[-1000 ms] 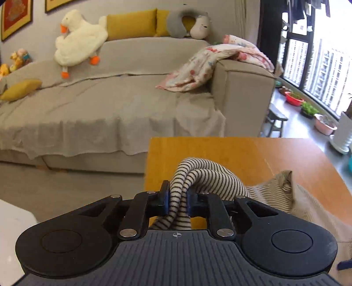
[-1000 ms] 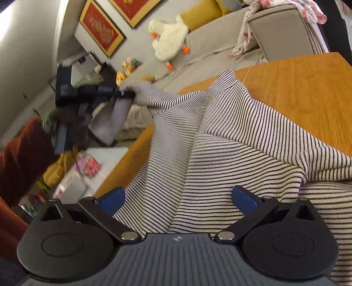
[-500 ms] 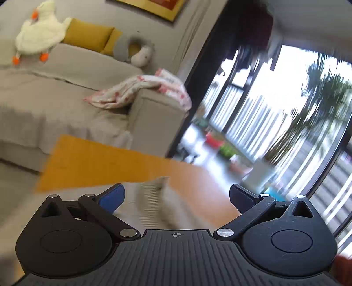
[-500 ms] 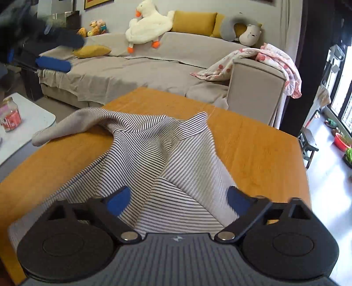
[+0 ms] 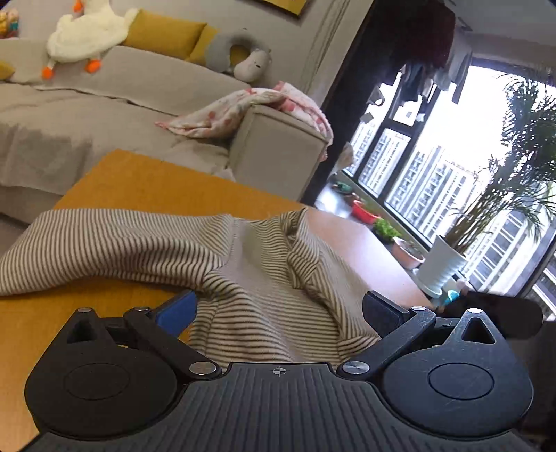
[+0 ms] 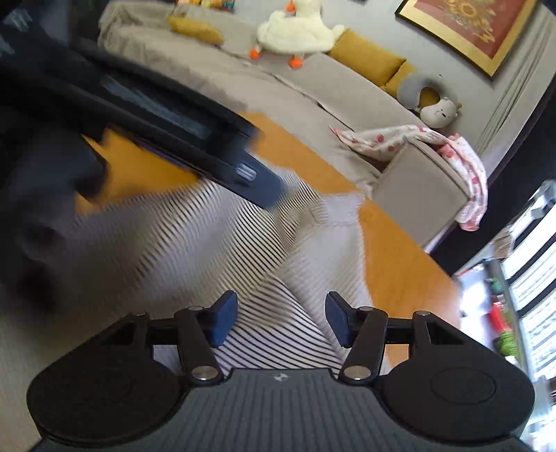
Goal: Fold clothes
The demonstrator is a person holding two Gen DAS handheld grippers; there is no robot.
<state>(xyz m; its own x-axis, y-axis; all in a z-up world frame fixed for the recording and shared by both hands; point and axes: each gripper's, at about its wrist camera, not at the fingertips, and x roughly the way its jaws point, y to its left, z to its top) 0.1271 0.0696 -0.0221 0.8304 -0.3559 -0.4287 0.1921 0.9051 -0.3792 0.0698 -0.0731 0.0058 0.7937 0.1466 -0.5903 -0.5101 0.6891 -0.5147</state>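
striped shirt (image 5: 243, 250): 1 | table (image 5: 146, 180): 1 | grippers: 2 | sofa (image 5: 104, 114): 1 | plush goose (image 5: 87, 31): 1

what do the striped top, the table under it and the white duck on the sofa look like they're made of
Striped top: soft knit, probably a cotton jersey; it drapes and bunches in loose folds, matte.
Table: wood or wood veneer, probably; orange-brown, smooth, with a slight sheen. The grain is too faint to confirm.
White duck: plush fabric, fuzzy and puffy, with orange feet.
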